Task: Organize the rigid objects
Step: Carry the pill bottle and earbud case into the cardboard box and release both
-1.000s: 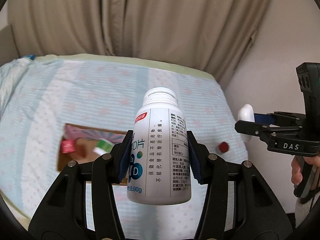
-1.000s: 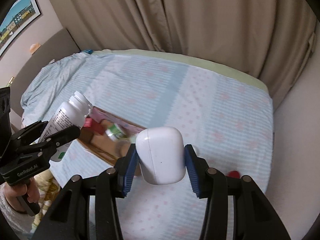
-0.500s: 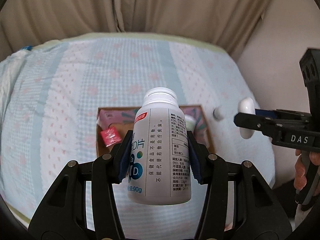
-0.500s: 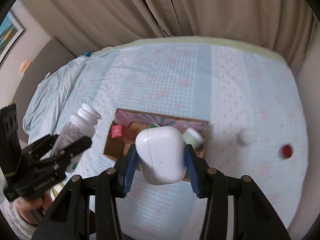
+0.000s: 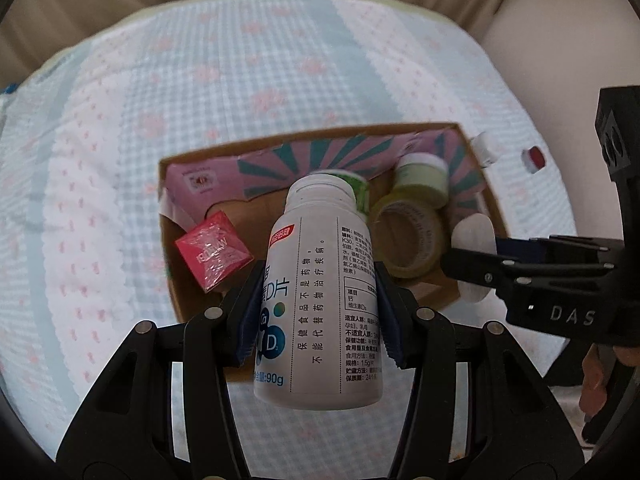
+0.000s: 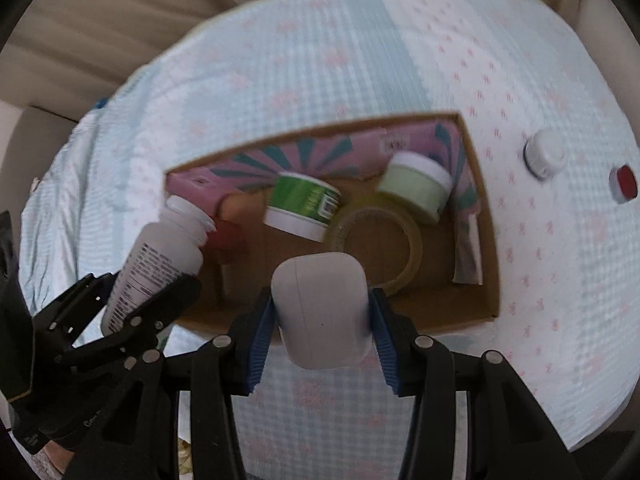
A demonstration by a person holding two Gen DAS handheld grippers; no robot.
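Note:
My left gripper [image 5: 316, 312] is shut on a white supplement bottle [image 5: 320, 292] with printed text, held over the near left part of a cardboard box [image 5: 486, 196]. My right gripper [image 6: 322, 320] is shut on a white earbud case [image 6: 322, 312], hanging over the box's [image 6: 486, 236] near edge. In the box lie a tape roll [image 6: 380, 244], a green-labelled tub [image 6: 302, 206], a pale green jar [image 6: 416, 186], a red packet [image 5: 214, 254] and pink patterned packaging [image 5: 320, 160]. In the left wrist view the earbud case [image 5: 474, 236] shows at right; the right wrist view has the bottle [image 6: 160, 264] at left.
The box sits on a bed with a light blue and white checked cover [image 5: 140, 100]. On the cover to the box's right lie a small white round object [image 6: 544, 156] and a small red-topped one [image 6: 624, 184]. Beige curtains [image 6: 120, 12] hang behind the bed.
Both grippers have come down and forward over the box, still holding the bottle and the earbud case. The box now looks larger and lies right below them.

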